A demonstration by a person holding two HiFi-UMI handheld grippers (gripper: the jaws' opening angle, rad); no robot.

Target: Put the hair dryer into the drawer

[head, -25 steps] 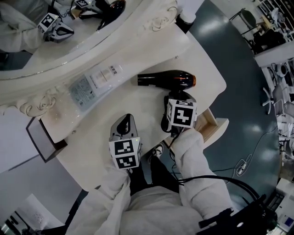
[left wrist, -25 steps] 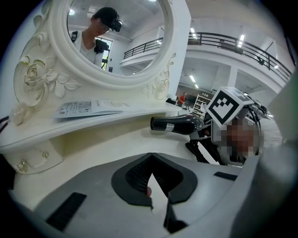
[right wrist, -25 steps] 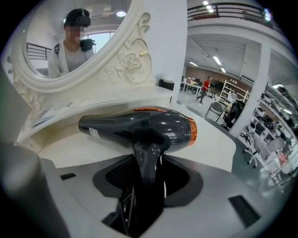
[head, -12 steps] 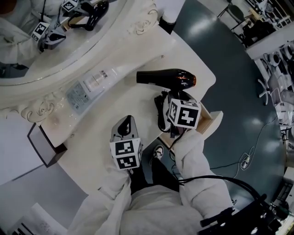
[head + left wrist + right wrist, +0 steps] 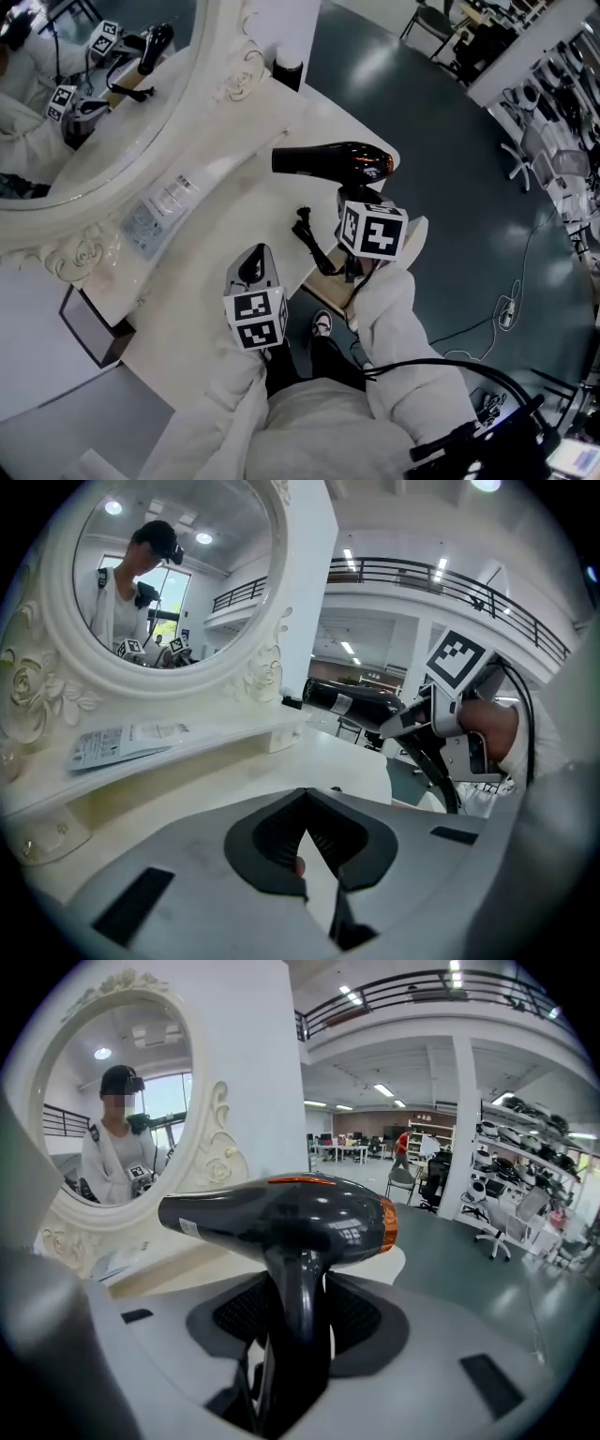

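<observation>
The glossy black hair dryer with an orange ring [image 5: 333,161] hangs above the white desk [image 5: 234,225], its handle clamped in the right tongs [image 5: 298,1321] at its six o'clock; the left tongs [image 5: 253,262], at eight o'clock, are pressed together, empty

A white counter [image 5: 202,272] stands against an oval mirror [image 5: 103,112] set in a carved white frame. A printed leaflet [image 5: 155,211] lies flat on the raised ledge beneath the mirror. Beyond the counter, a loose cable [image 5: 506,319] trails over the glossy grey-green floor [image 5: 469,141], and office chairs [image 5: 539,159] stand further off.
</observation>
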